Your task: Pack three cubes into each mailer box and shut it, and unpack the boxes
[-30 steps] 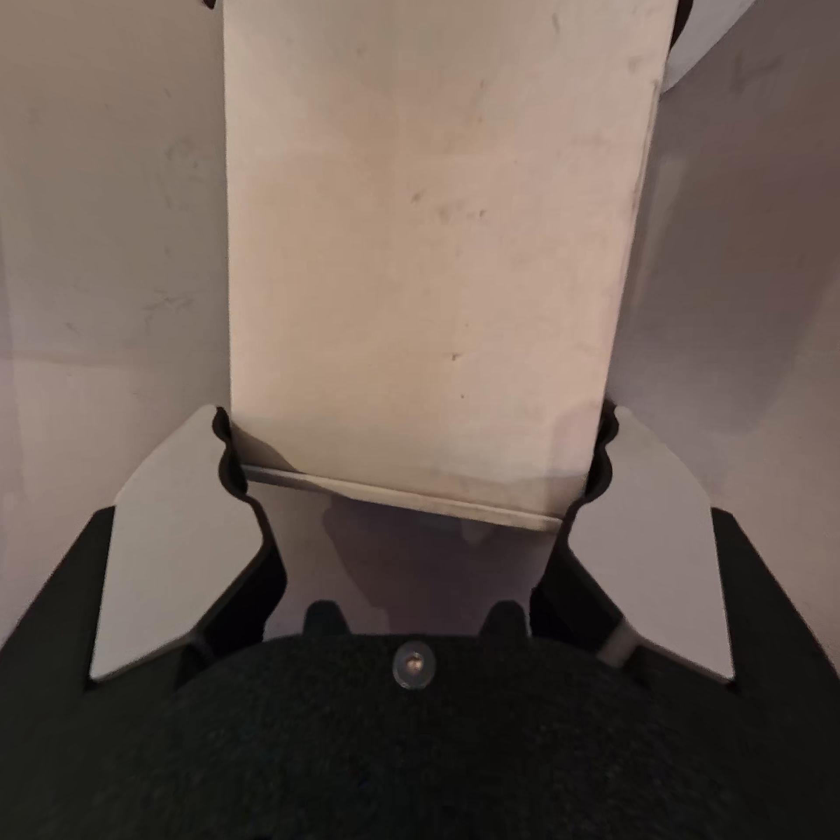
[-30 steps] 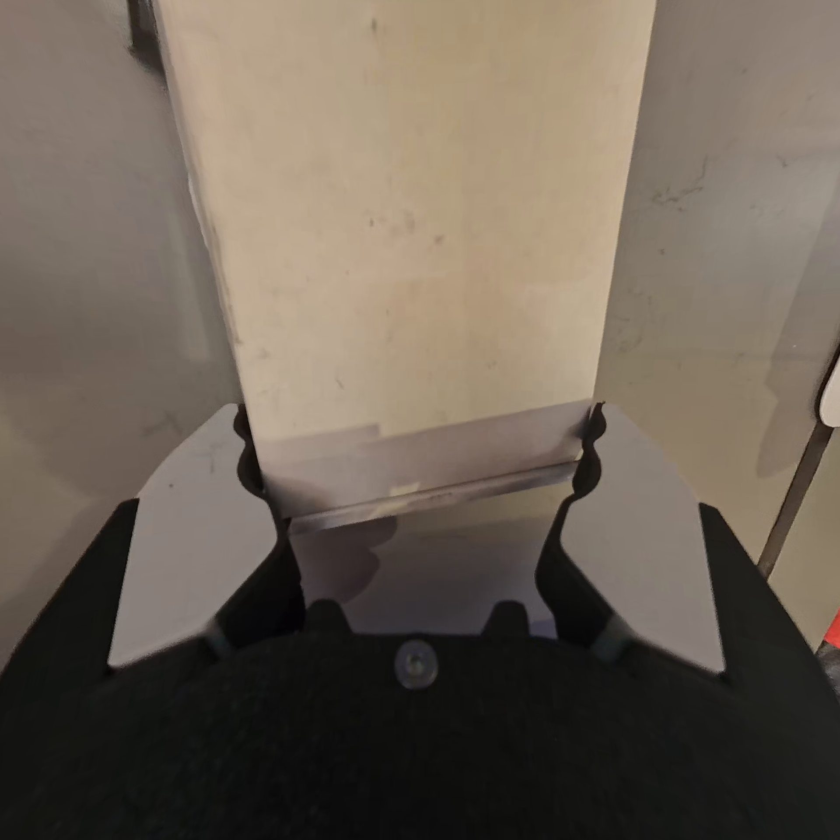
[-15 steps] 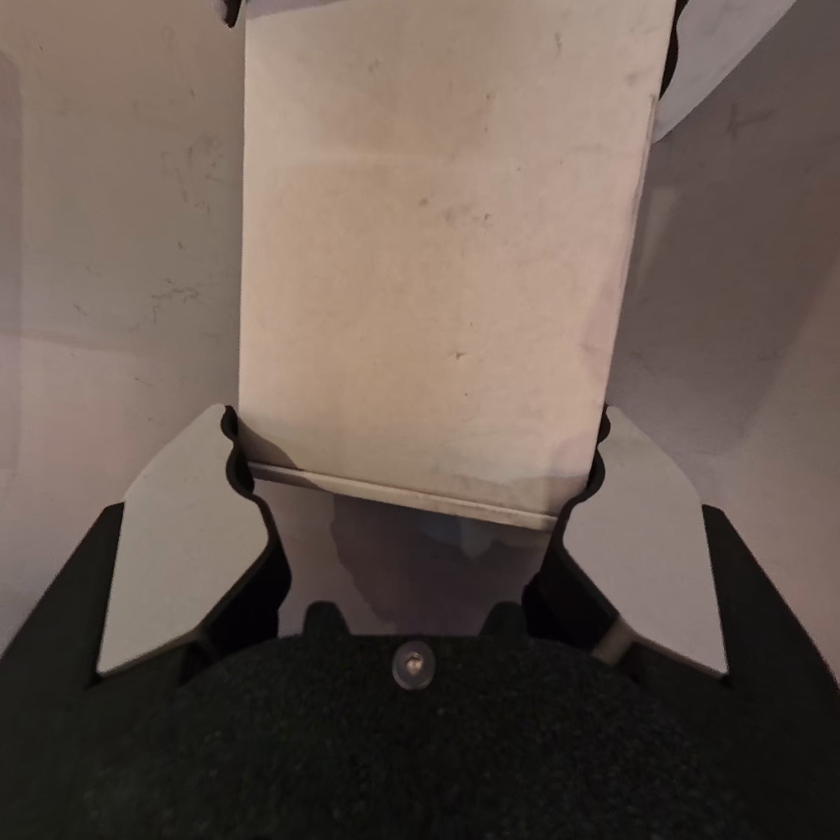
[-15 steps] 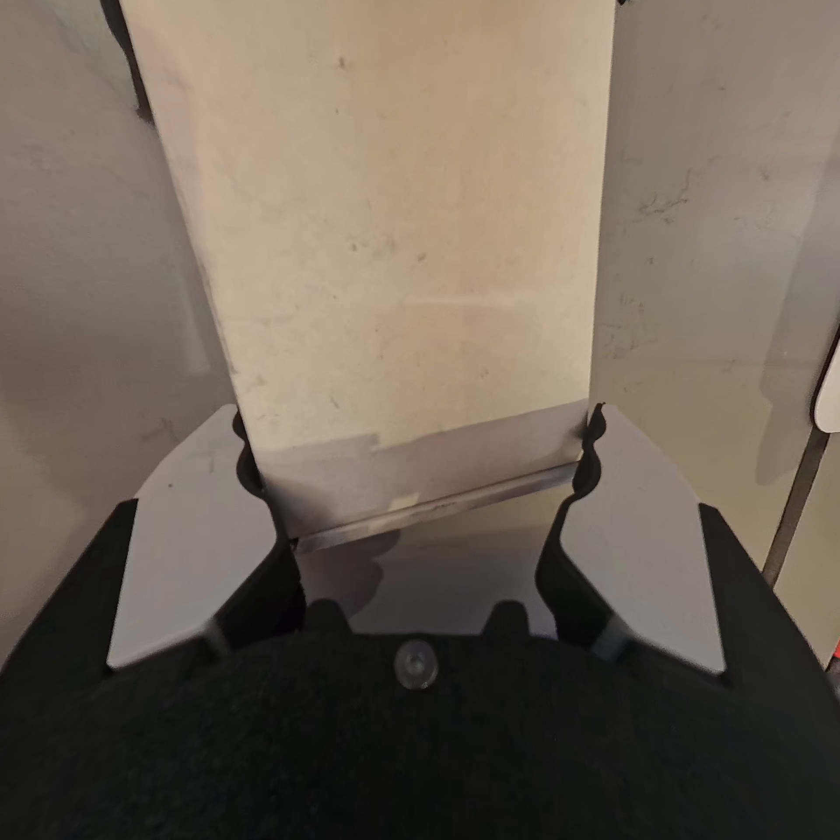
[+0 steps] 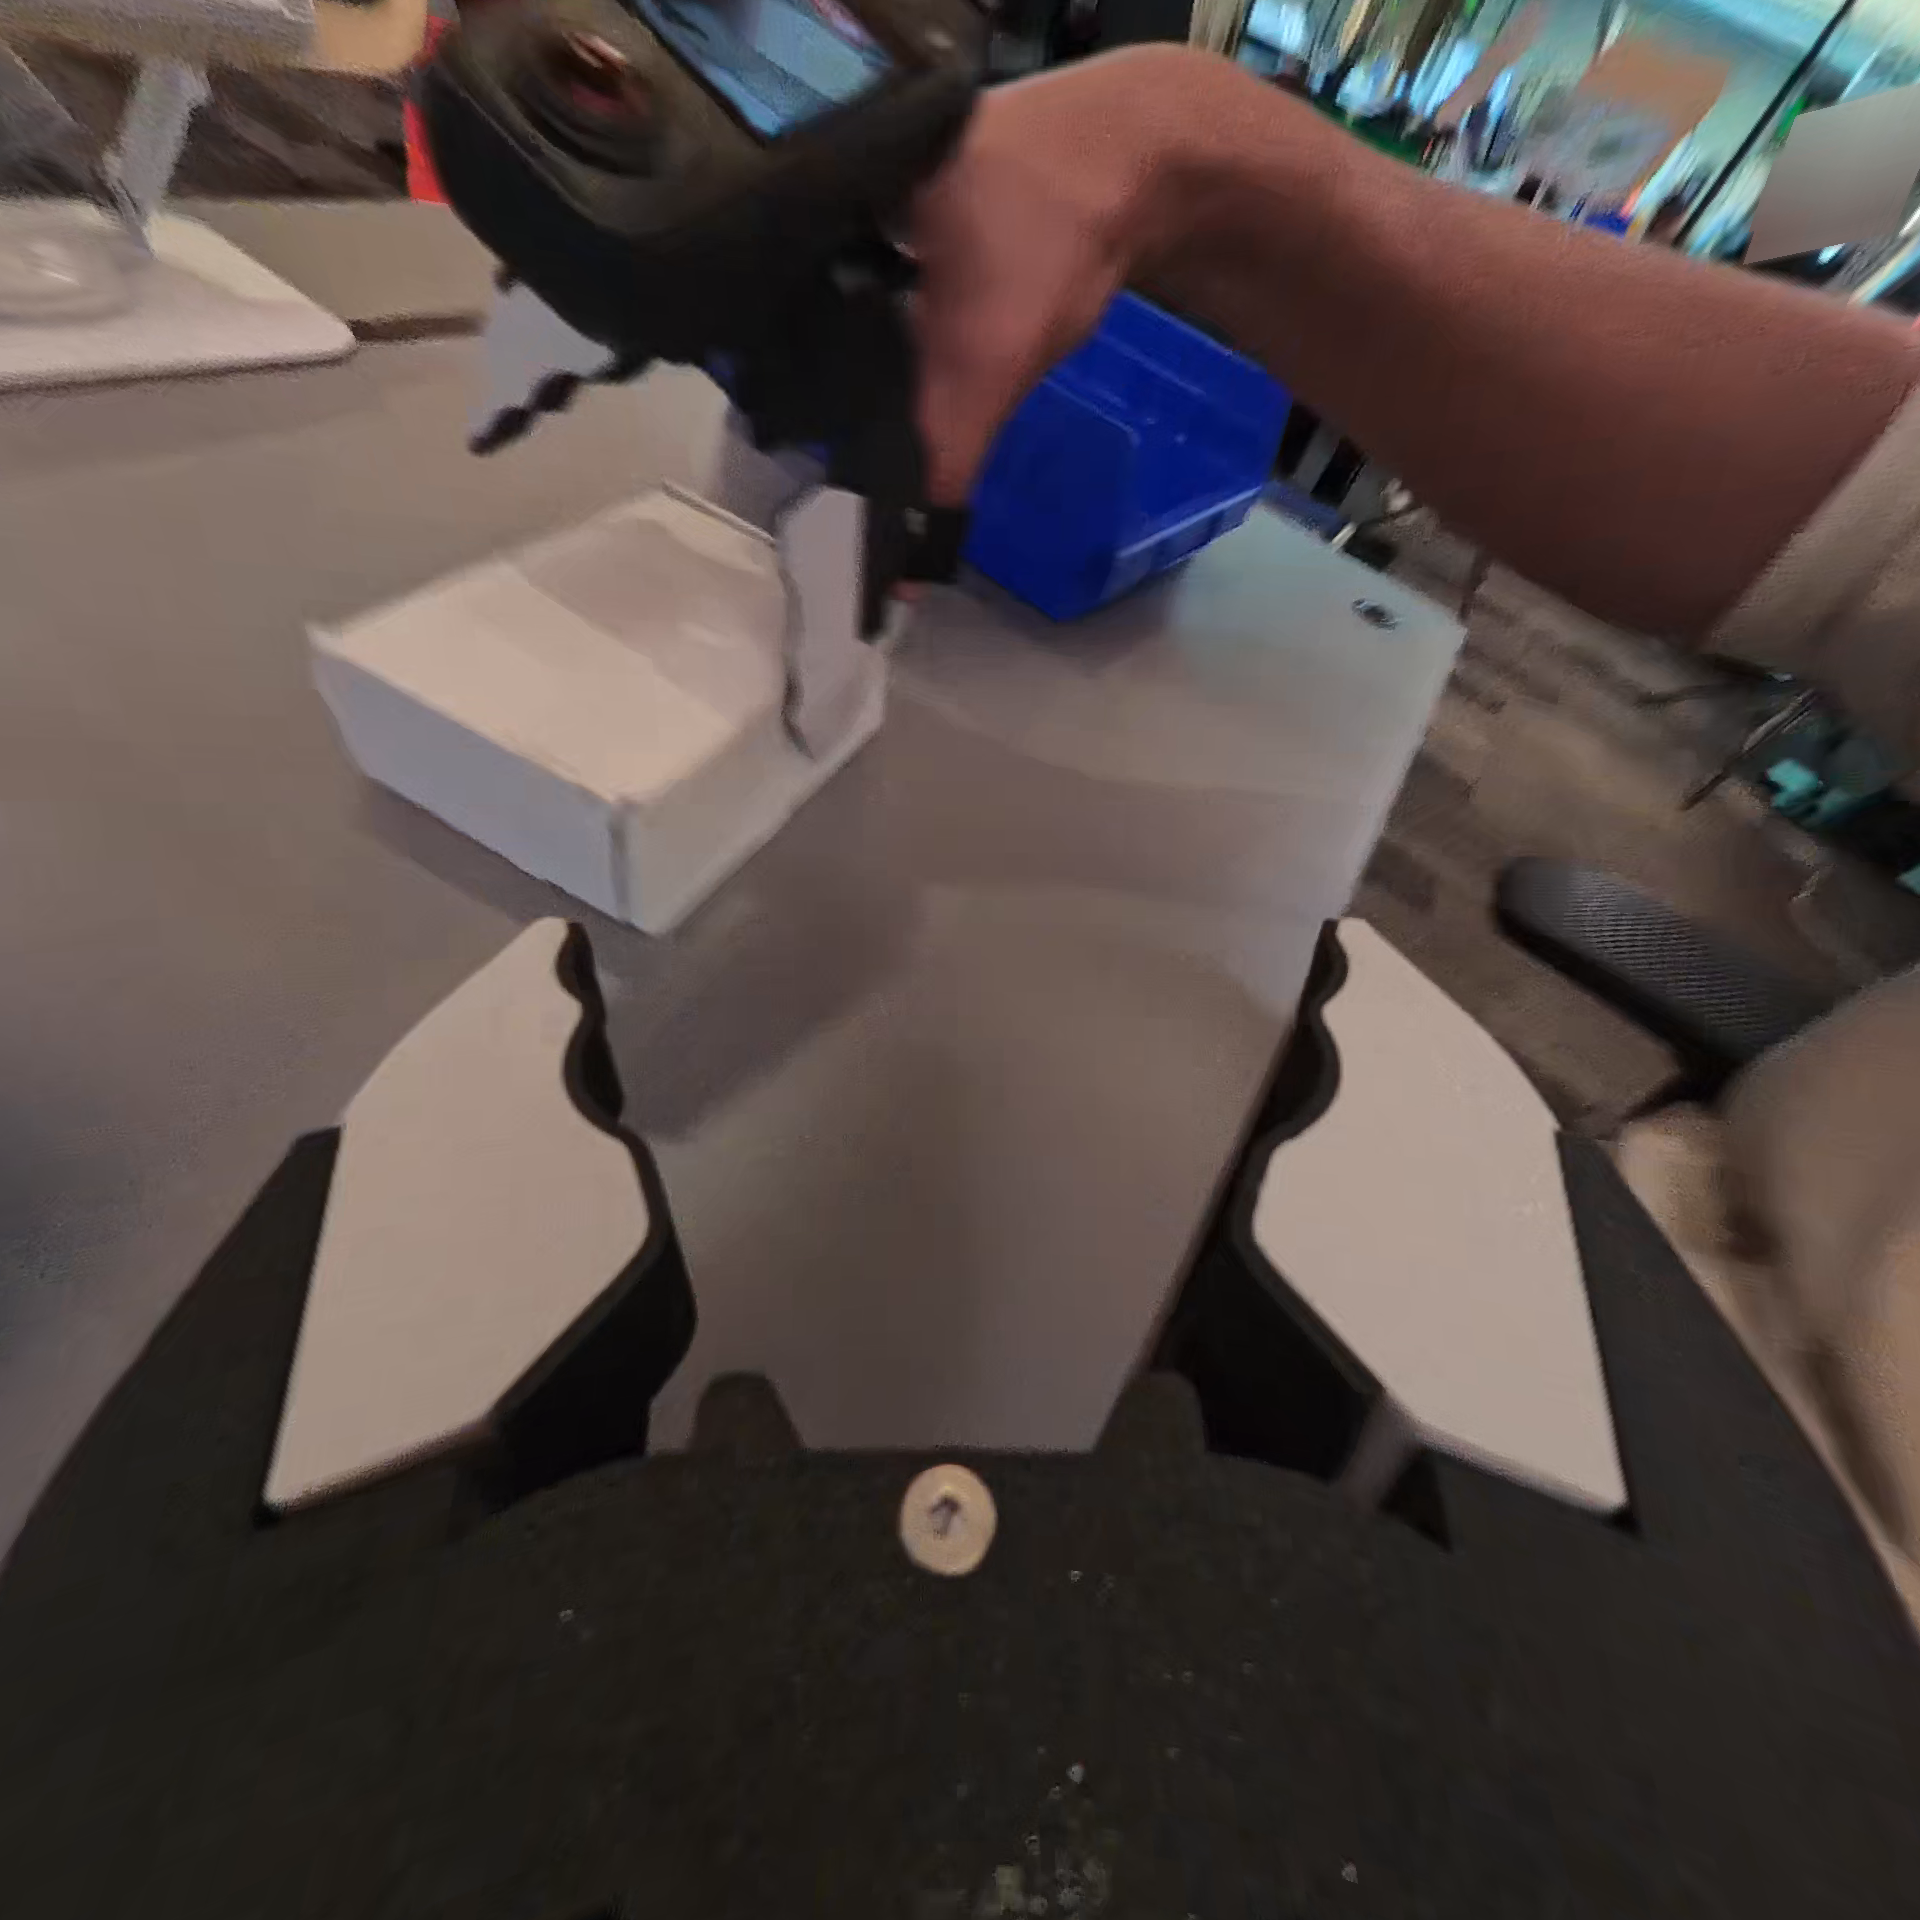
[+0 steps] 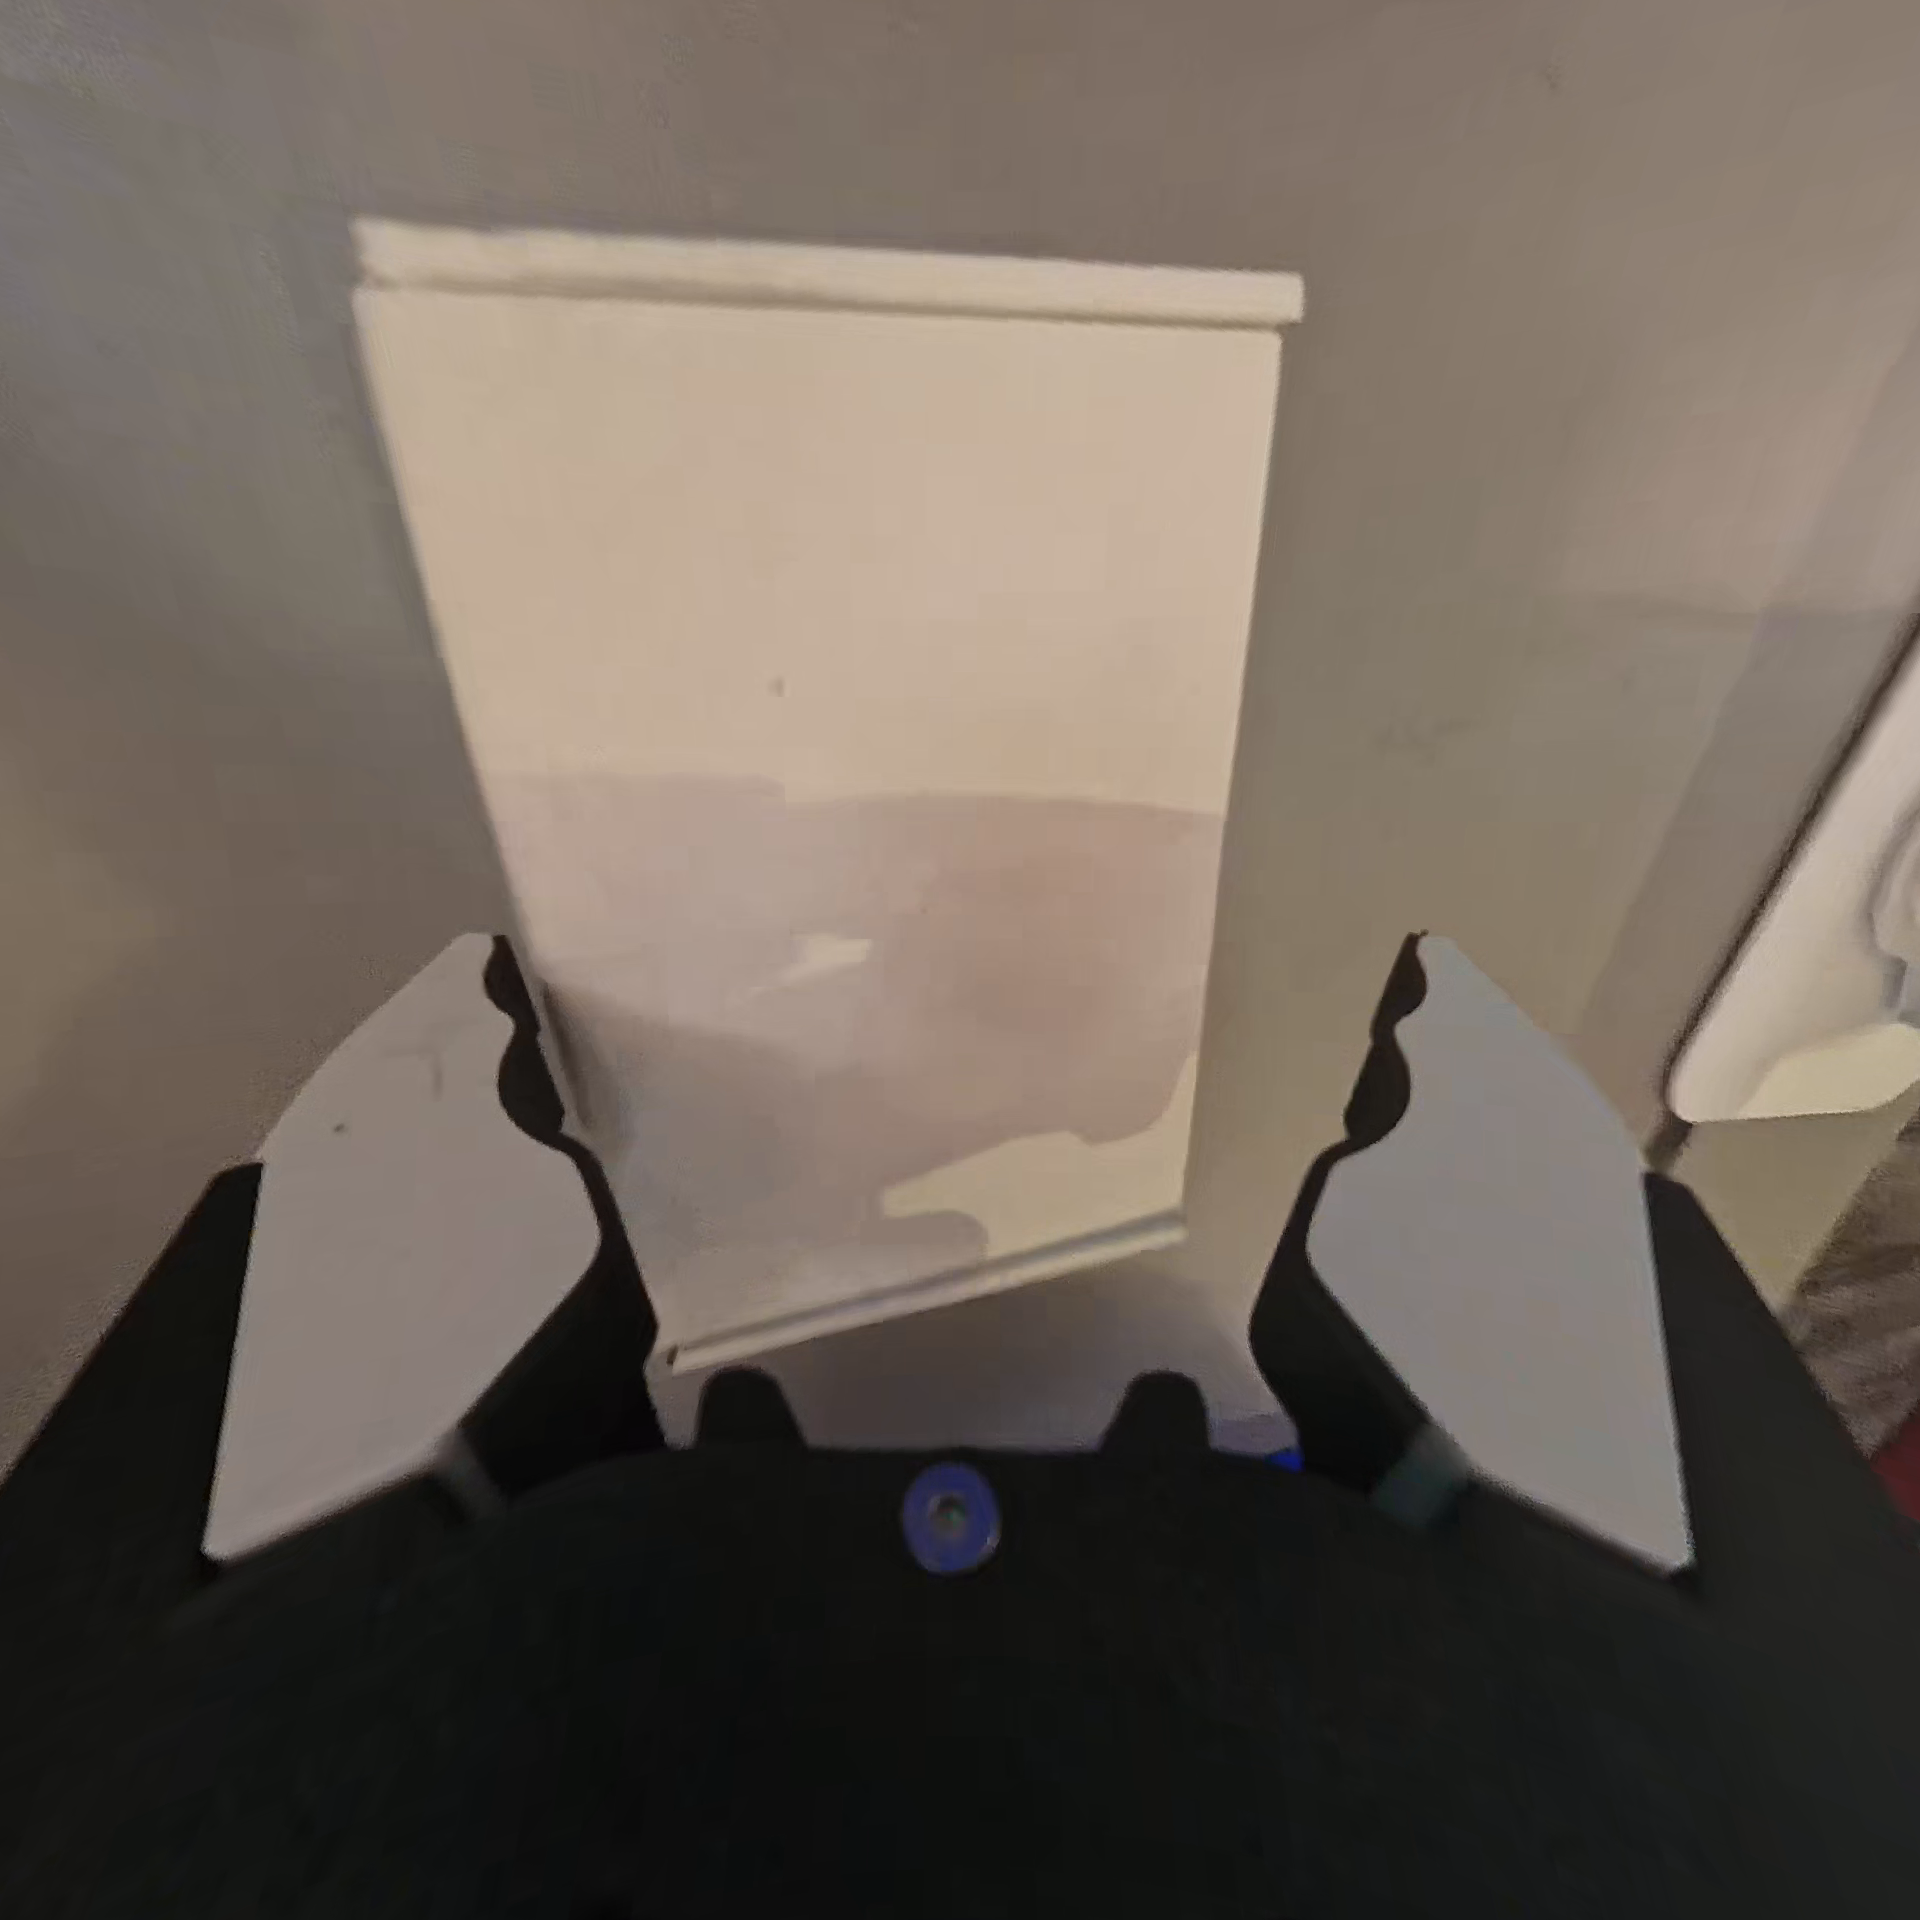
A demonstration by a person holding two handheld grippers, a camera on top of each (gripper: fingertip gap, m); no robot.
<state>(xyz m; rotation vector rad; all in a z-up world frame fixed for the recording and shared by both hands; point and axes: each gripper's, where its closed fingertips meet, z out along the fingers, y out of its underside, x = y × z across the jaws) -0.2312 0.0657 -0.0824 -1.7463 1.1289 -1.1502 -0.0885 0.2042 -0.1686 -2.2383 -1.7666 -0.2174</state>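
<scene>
A white mailer box (image 5: pixel 551 675) lies with its lid down on the grey table (image 5: pixel 1039 831). My left gripper (image 5: pixel 951 935) is open and empty, held back from the box and above the table. My right gripper (image 5: pixel 842 613), held by a hand, hangs over the box's right end. In the right wrist view the right gripper (image 6: pixel 953 943) is open wide above the box's top face (image 6: pixel 831 571); its left finger is close to one box edge and its right finger stands clear. No cubes show.
A blue plastic bin (image 5: pixel 1122 468) stands just behind the box. A white stand base (image 5: pixel 156 301) sits at the far left. The person's forearm (image 5: pixel 1351 291) crosses the upper right. A chair armrest (image 5: pixel 1642 966) lies beyond the table's right edge.
Both grippers were clamped across the box. Now both have let go and opened. The left one has pulled back and turned, and the right one has lifted above the box.
</scene>
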